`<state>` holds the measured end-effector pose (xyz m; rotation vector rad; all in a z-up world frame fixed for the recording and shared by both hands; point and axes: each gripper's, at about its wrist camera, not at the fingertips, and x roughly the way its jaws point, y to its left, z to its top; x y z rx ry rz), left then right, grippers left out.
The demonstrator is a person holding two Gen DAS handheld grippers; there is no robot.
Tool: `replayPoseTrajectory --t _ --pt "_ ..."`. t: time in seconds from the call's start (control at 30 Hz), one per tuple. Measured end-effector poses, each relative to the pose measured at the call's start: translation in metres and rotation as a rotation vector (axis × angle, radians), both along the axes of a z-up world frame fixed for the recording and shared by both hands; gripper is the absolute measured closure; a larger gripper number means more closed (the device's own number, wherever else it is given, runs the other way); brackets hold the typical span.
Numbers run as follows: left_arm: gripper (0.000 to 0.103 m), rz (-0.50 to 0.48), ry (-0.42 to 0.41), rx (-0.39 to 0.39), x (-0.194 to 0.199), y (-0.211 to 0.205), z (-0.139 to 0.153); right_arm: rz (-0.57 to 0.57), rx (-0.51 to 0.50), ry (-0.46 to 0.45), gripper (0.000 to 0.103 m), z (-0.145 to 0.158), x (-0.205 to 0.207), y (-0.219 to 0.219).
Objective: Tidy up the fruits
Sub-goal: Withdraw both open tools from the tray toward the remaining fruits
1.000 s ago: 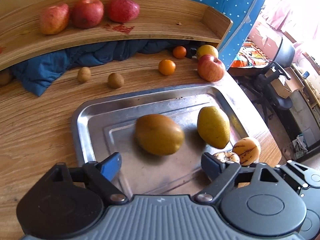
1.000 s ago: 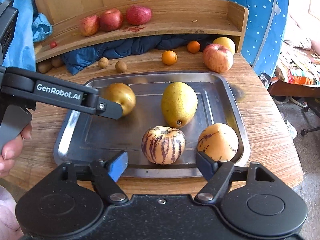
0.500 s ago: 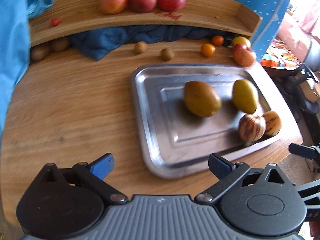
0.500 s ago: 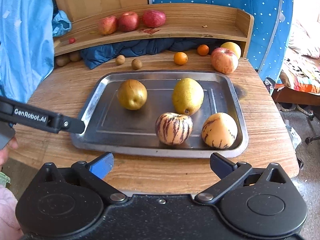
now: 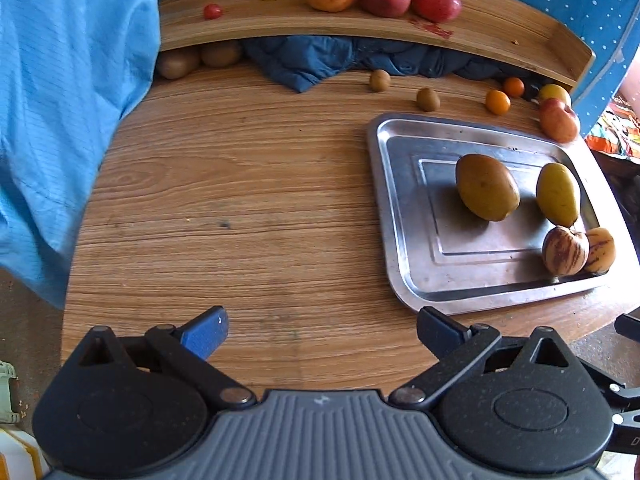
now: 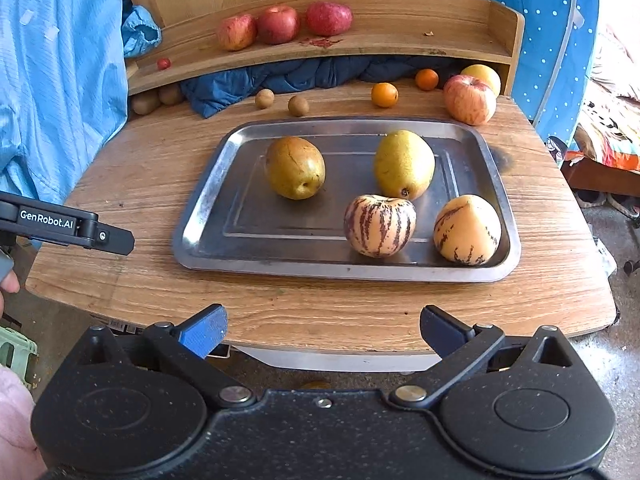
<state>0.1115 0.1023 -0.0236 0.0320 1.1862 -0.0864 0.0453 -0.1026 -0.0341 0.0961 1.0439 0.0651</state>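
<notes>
While 4 fruits sit in the metal tray (image 6: 208, 184), left gripper (image 5: 322, 330) and right gripper (image 6: 322, 330) both gape wide, empty; table (image 5: 240, 200) below.

Dark blue cloth (image 6: 280, 80) under wooden shelf (image 6: 400, 36)

Tray (image 6: 200, 216): two pears (image 6: 295, 168), two striped melons (image 6: 379, 226).

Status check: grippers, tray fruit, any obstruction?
Left gripper and right gripper open, empty, off the tray. Four fruits on it: brown pear, yellow pear, two striped melons. Nothing blocking.
</notes>
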Motion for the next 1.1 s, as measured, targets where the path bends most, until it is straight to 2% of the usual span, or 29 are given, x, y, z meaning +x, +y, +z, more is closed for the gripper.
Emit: replayPoseTrajectory --t 0.47,1.1 --pt "0.001 -0.033 -0.015 -0.002 0.031 -0.009 0.006 -0.034 0.012 -0.071 0.001 0.010 0.021 -0.007" --pt "0.001 -0.118 -0.026 -0.062 0.138 -0.025 0.004 -0.116 -0.028 -0.163 0.001 0.016 0.110 -0.018"
